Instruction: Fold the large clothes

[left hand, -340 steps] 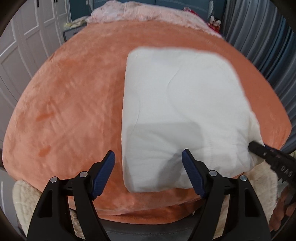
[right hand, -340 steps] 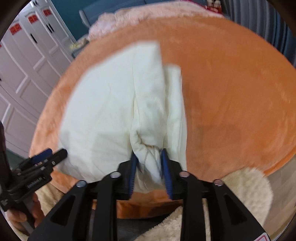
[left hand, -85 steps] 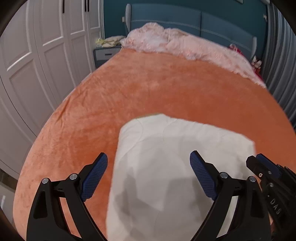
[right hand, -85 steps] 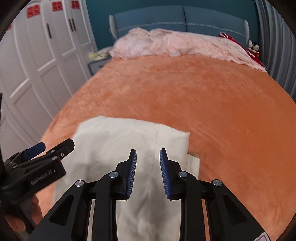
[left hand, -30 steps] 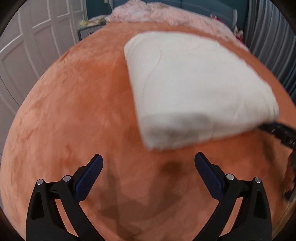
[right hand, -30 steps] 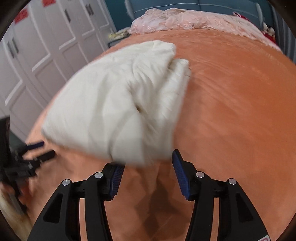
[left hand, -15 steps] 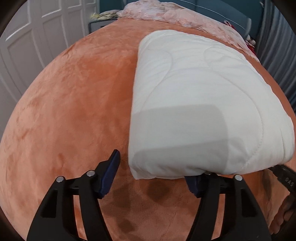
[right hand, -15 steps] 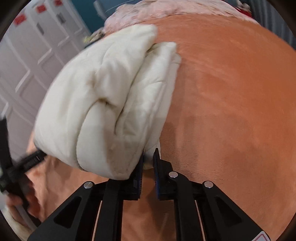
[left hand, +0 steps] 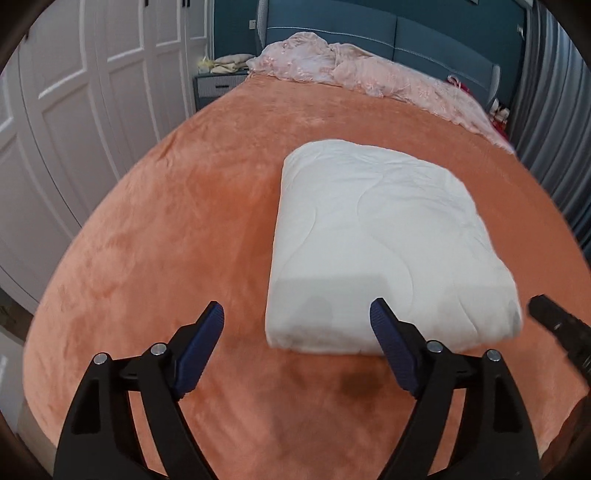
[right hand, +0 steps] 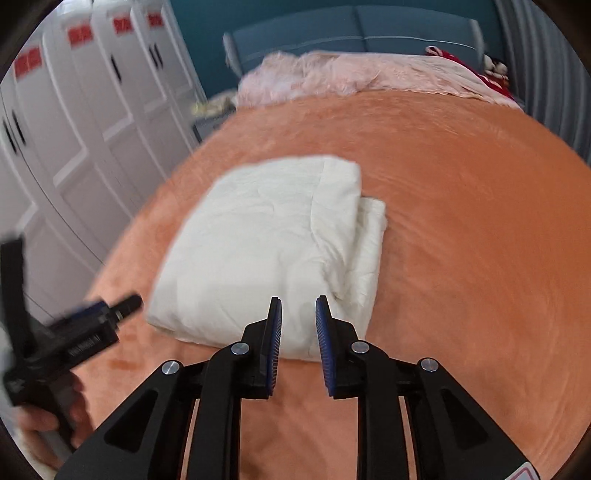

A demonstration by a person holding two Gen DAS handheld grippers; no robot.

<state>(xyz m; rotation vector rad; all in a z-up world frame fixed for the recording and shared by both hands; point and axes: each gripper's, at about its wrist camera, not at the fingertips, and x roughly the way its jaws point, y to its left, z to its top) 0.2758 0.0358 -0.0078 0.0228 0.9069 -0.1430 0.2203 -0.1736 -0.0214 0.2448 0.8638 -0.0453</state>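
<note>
A white quilted garment (left hand: pixel 380 251) lies folded into a thick rectangle on the orange bed cover (left hand: pixel 177 236). My left gripper (left hand: pixel 297 332) is wide open and empty, raised just in front of the bundle's near left edge. In the right wrist view the bundle (right hand: pixel 273 247) shows its layered folds on the right side. My right gripper (right hand: pixel 298 325) hangs above the bundle's near edge with its jaws a narrow gap apart and nothing between them. The left gripper (right hand: pixel 92 321) shows at the left, blurred.
A crumpled pink blanket (left hand: pixel 369 77) lies at the head of the bed against a blue headboard (left hand: pixel 391 33). White wardrobe doors (left hand: pixel 74 110) run along the left side. A grey curtain (left hand: pixel 554 110) hangs at the right. A small nightstand (left hand: pixel 218 83) stands by the headboard.
Both grippers have let go of the bundle and pulled back and up. The folded garment now rests flat on the bed. The left jaws opened wide; the right jaws opened slightly.
</note>
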